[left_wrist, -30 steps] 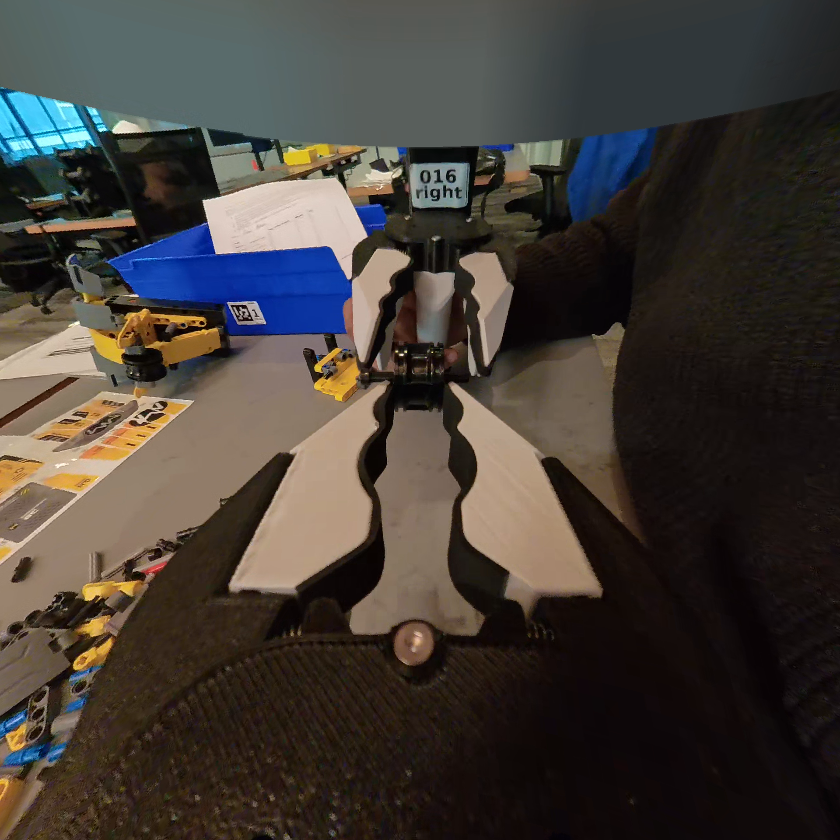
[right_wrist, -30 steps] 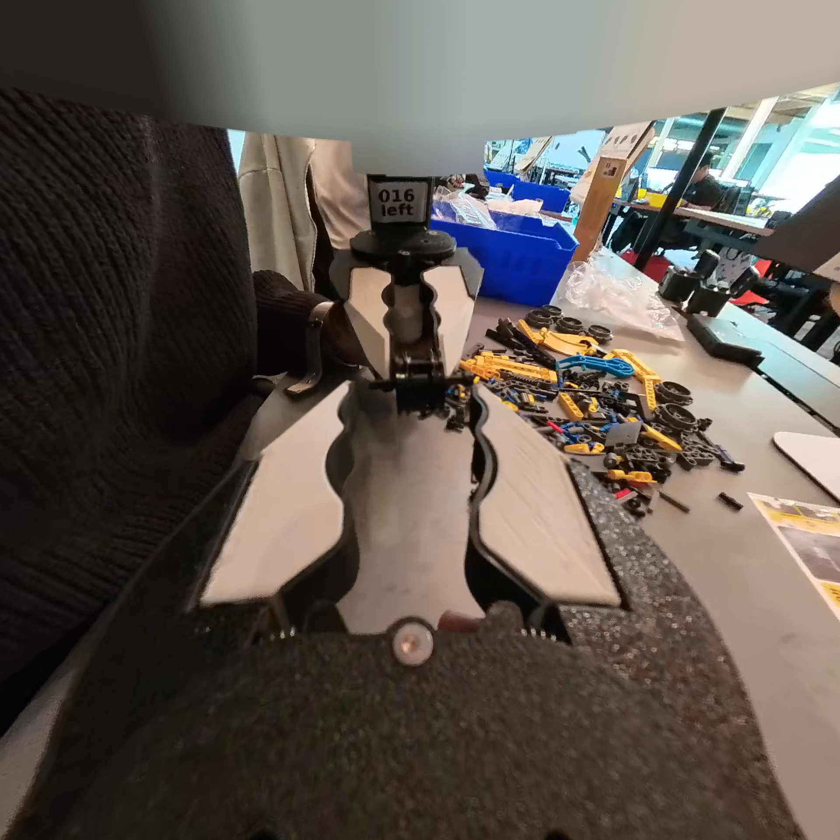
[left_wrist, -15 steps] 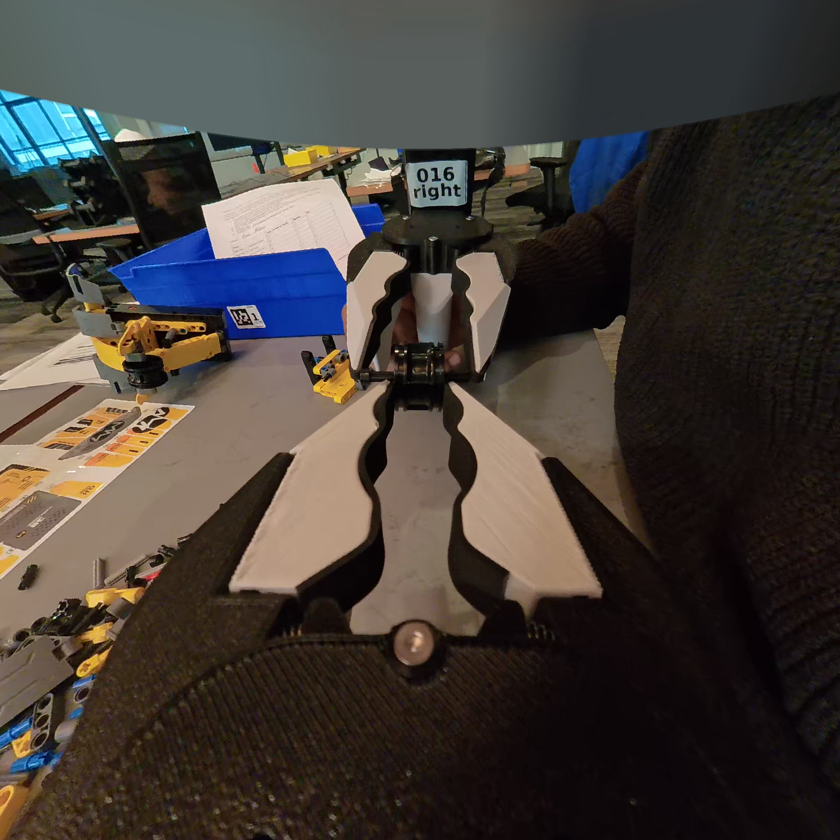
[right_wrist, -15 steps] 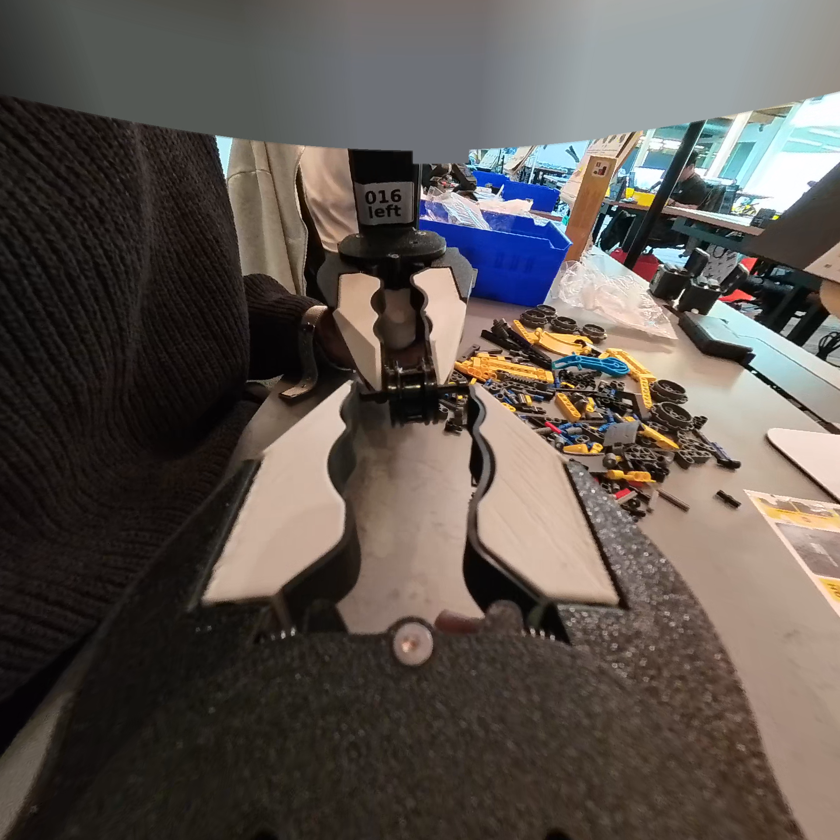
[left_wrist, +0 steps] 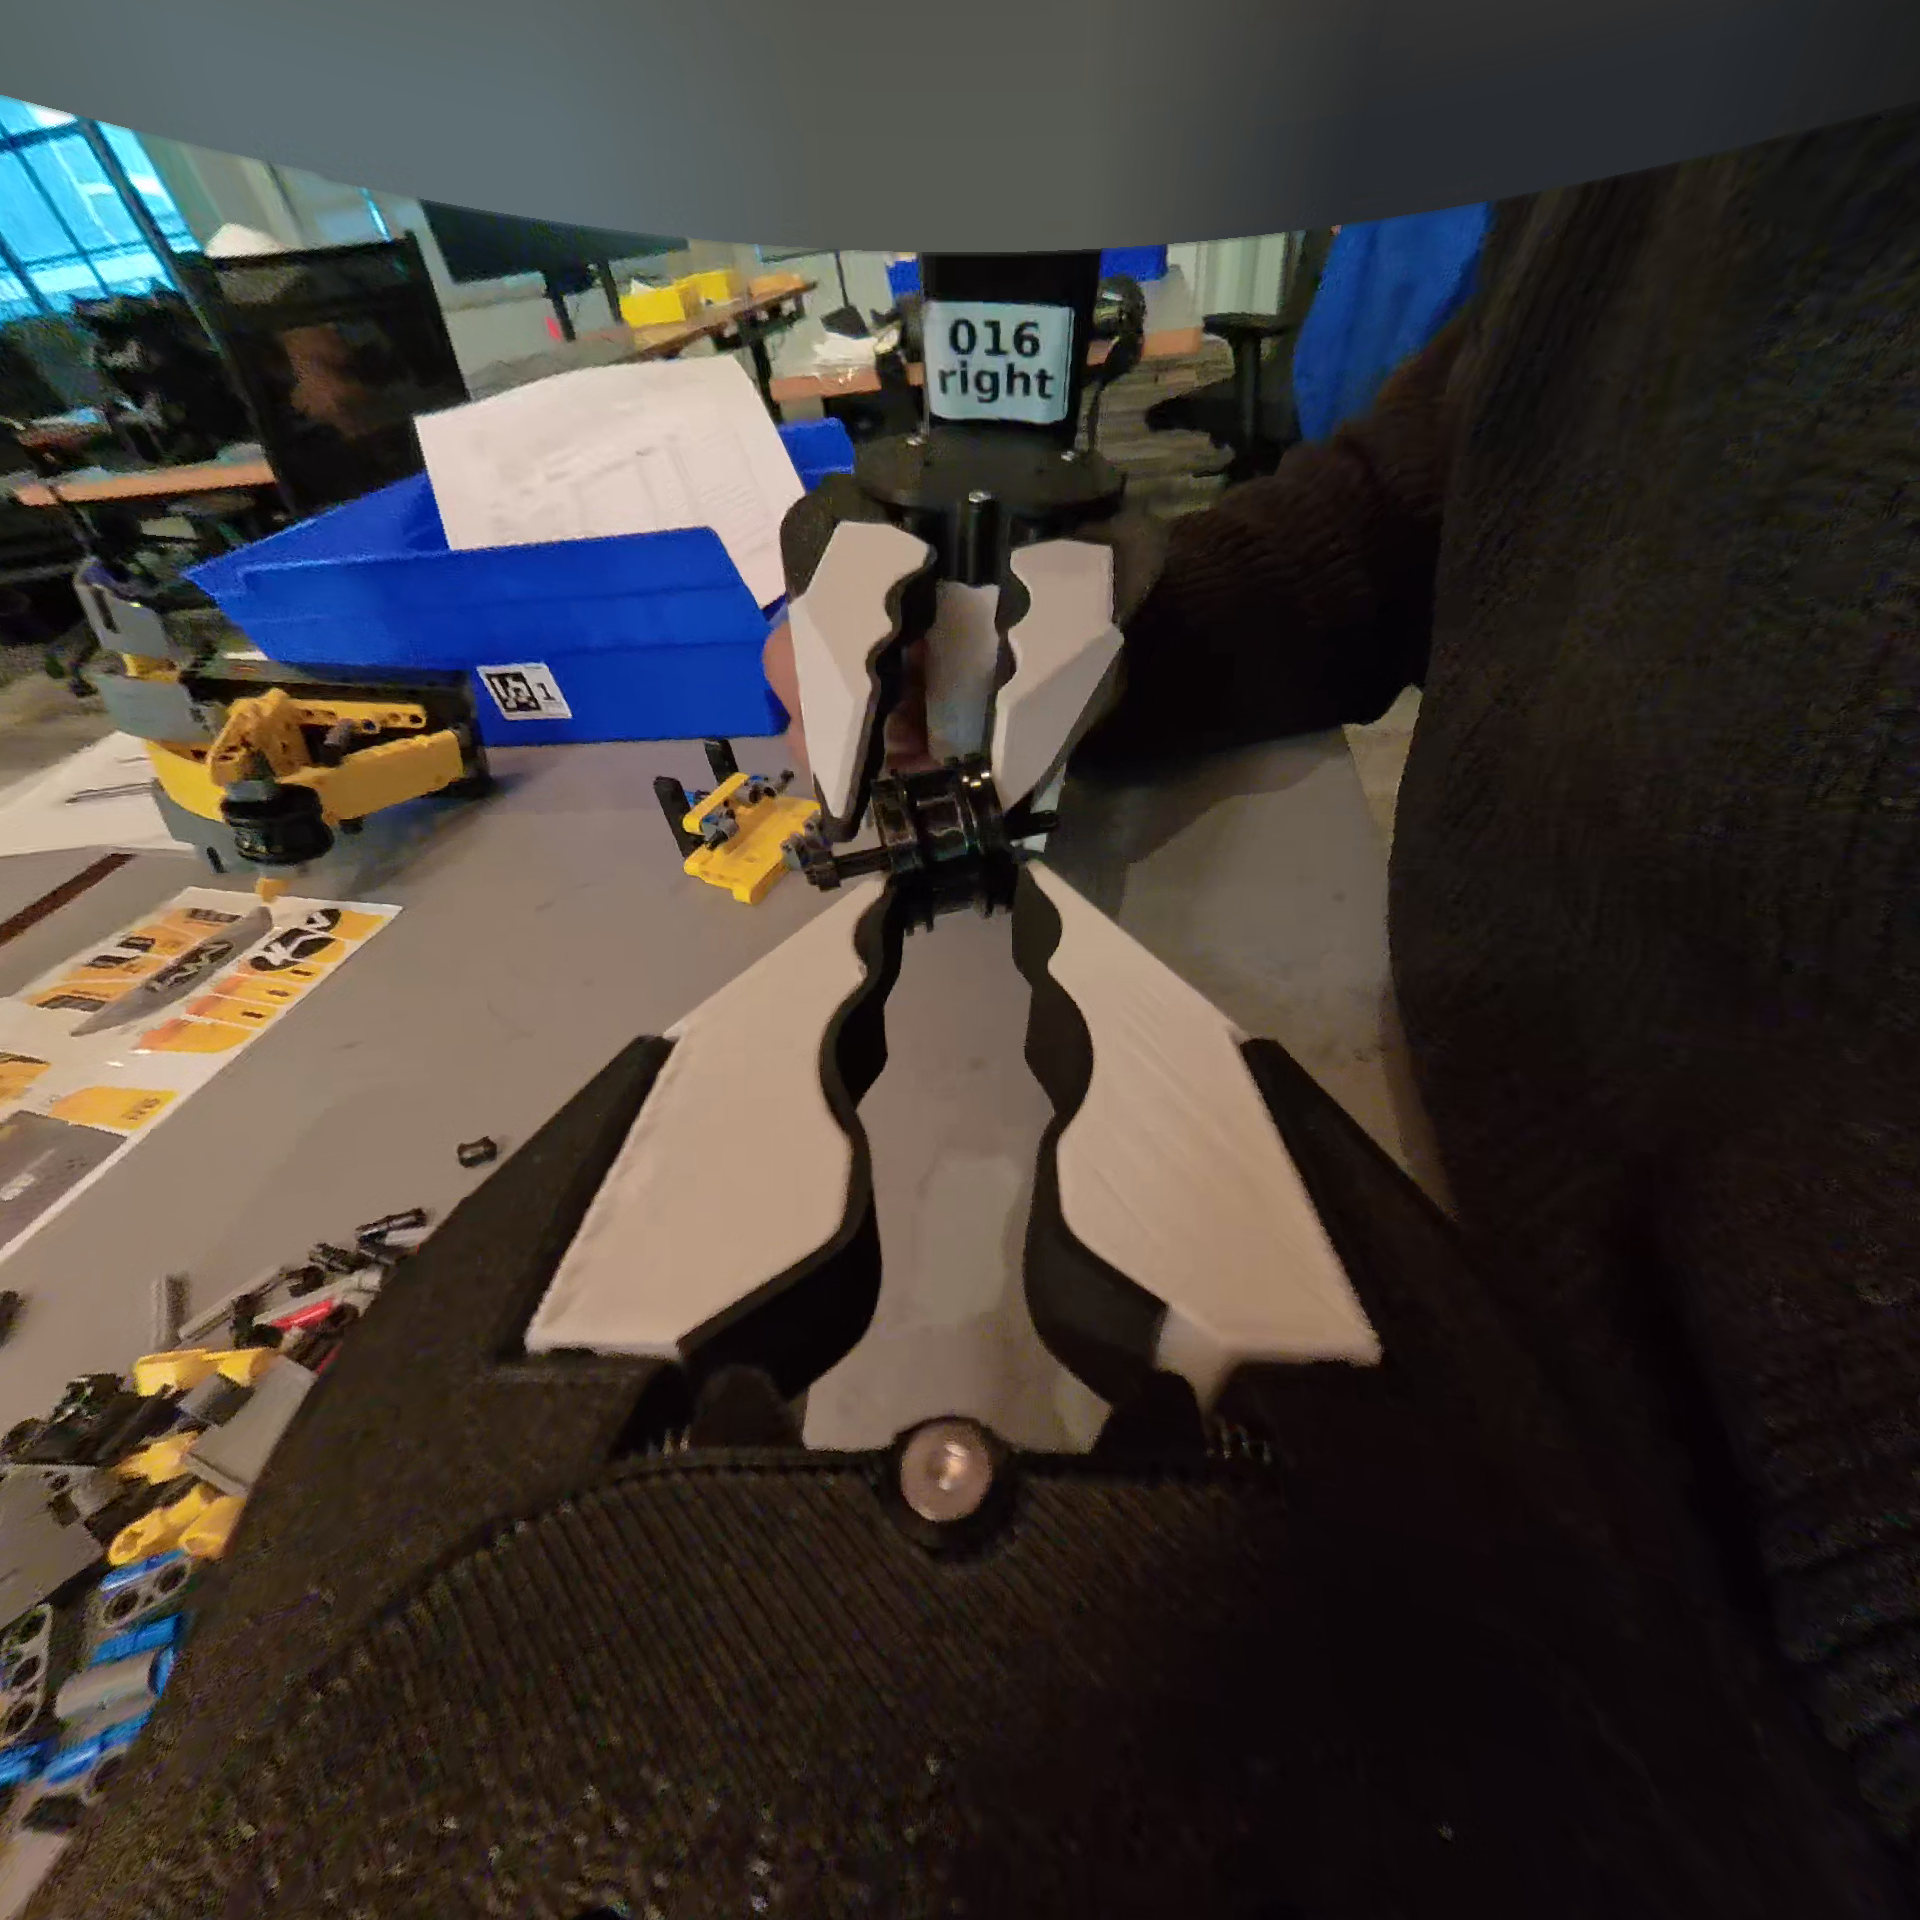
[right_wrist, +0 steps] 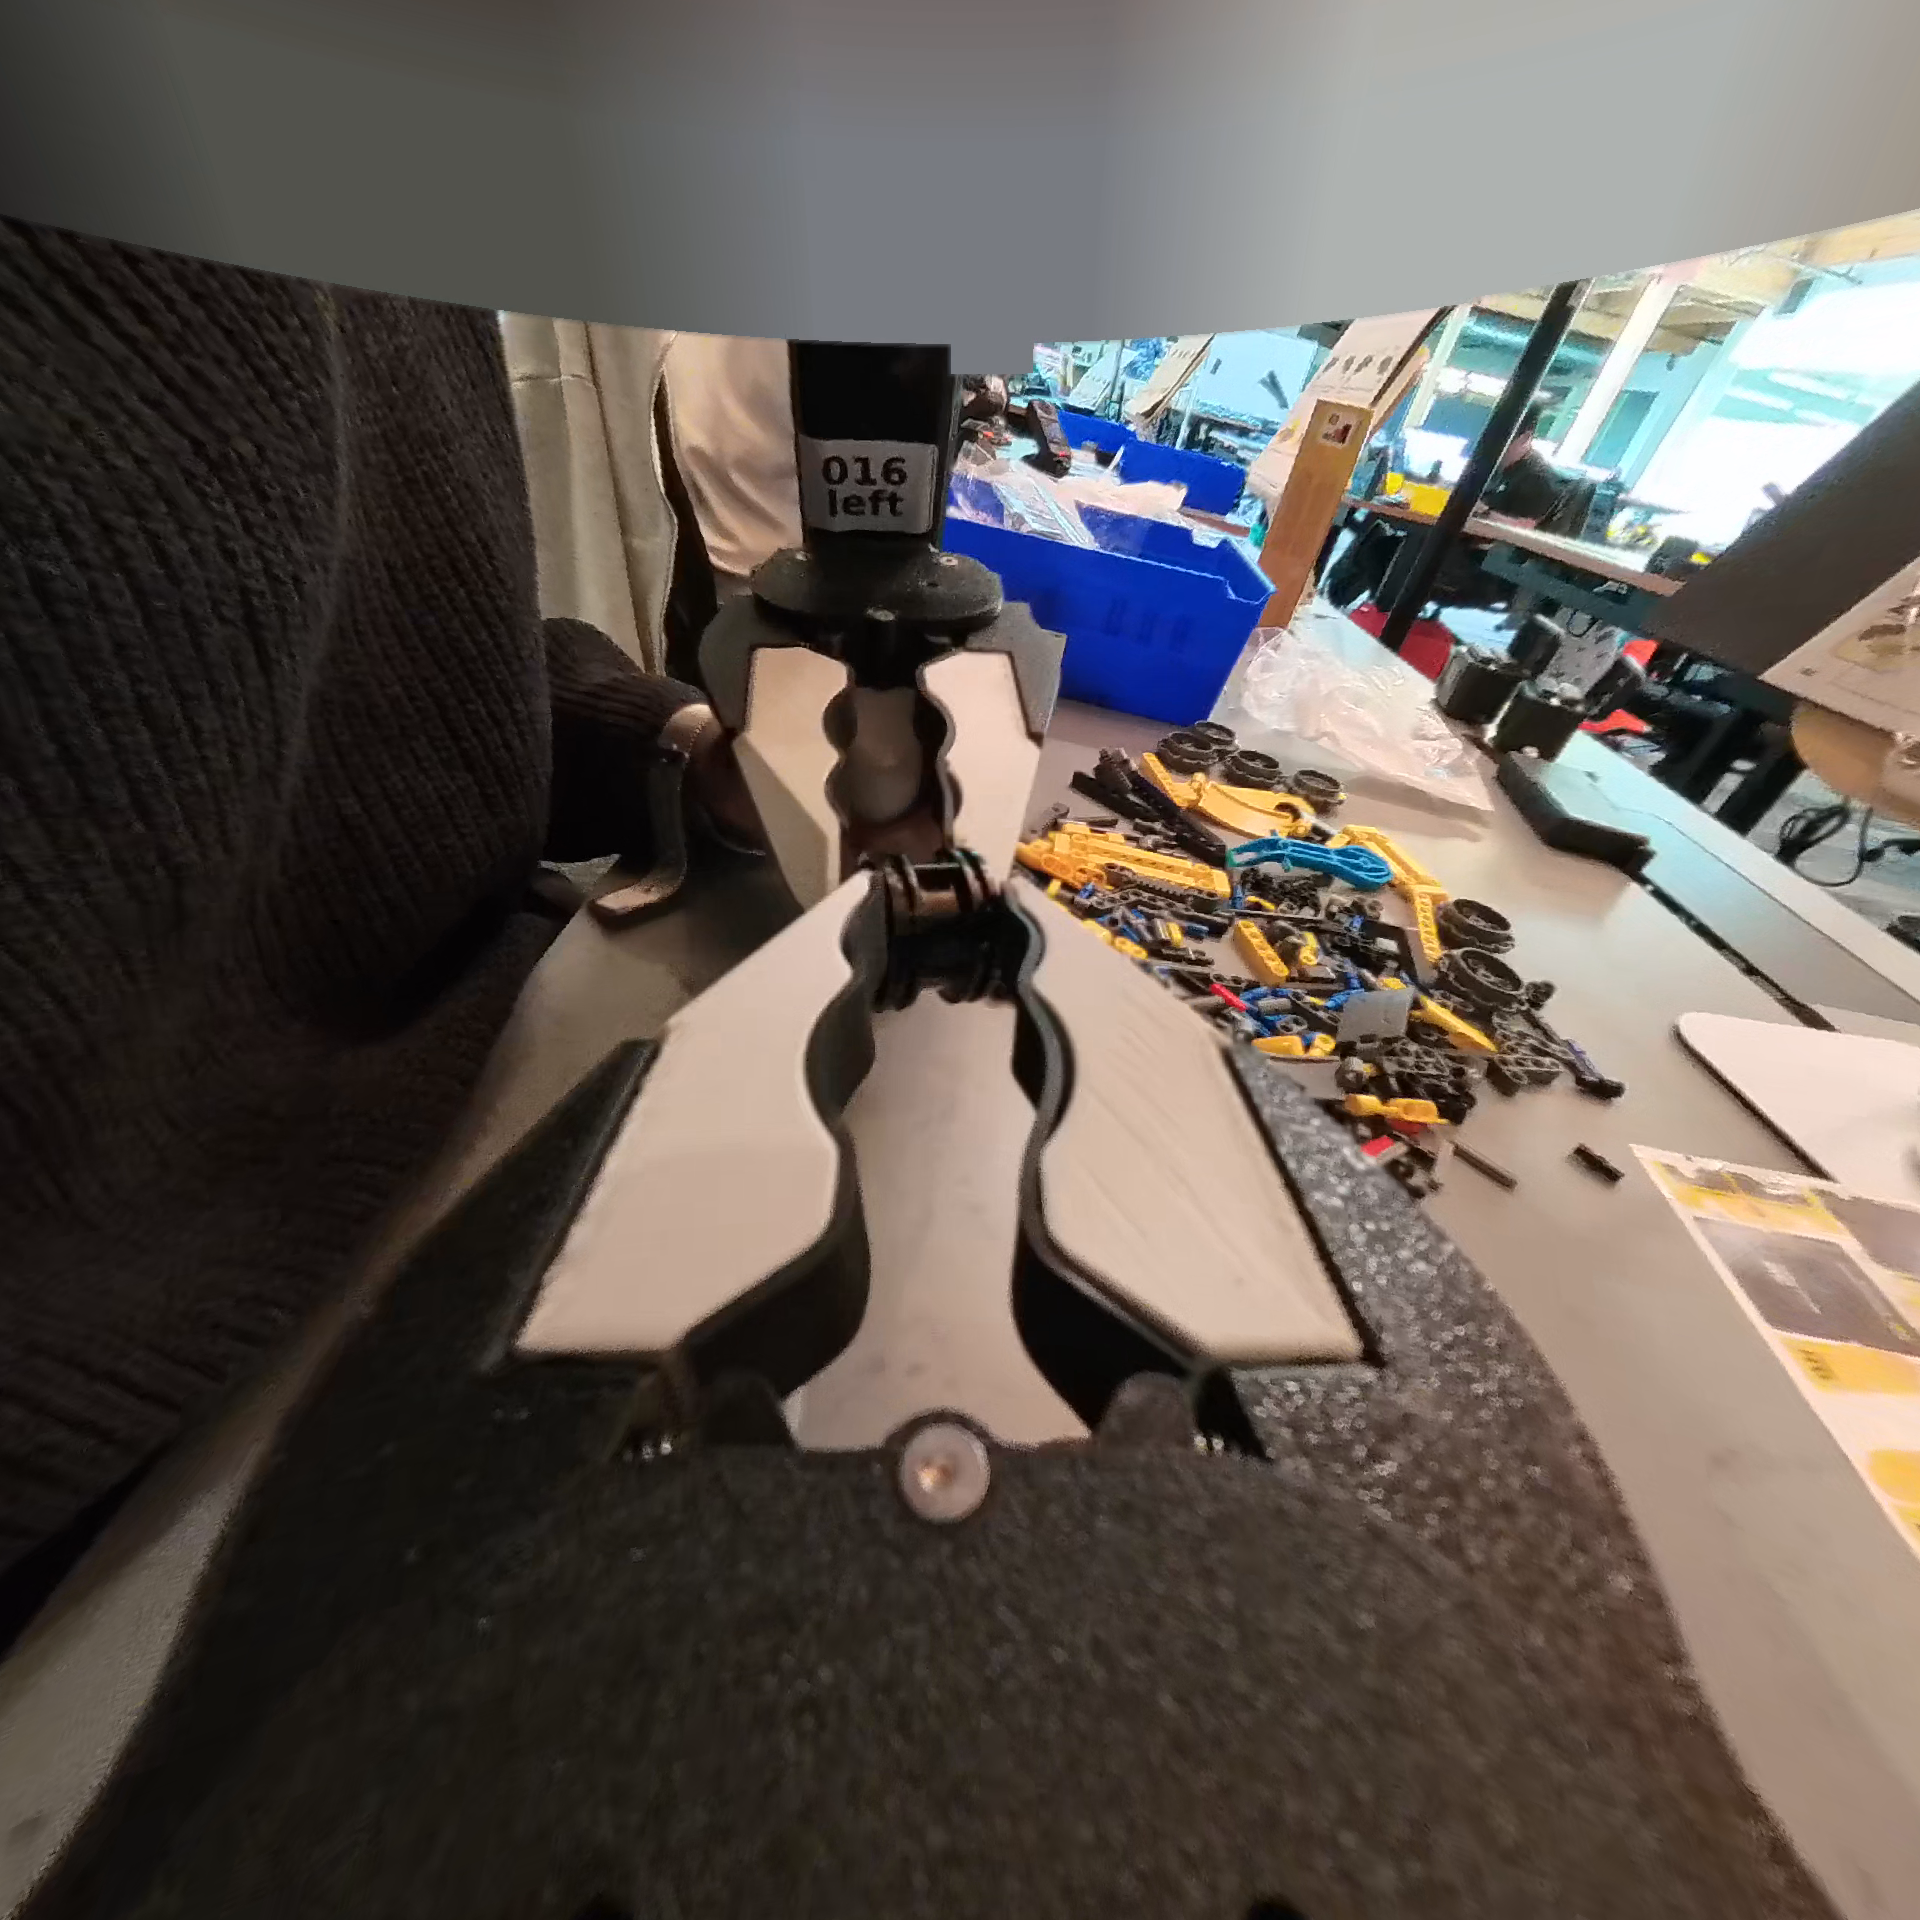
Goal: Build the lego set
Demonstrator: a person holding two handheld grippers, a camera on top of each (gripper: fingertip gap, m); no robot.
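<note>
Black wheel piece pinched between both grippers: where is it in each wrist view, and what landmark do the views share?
Left wrist view: the black wheel piece sits centre, just above the middle, at the left gripper tips, with the right gripper meeting it from above.
Right wrist view: the piece sits centre at the right gripper's tips, the left gripper opposite.
Shared landmark: the loose pile of yellow, black and blue parts on the grey table.

Small black pulley-like piece (left_wrist: 940, 837), pinched tip-to-tip between both grippers' jaws.
</note>
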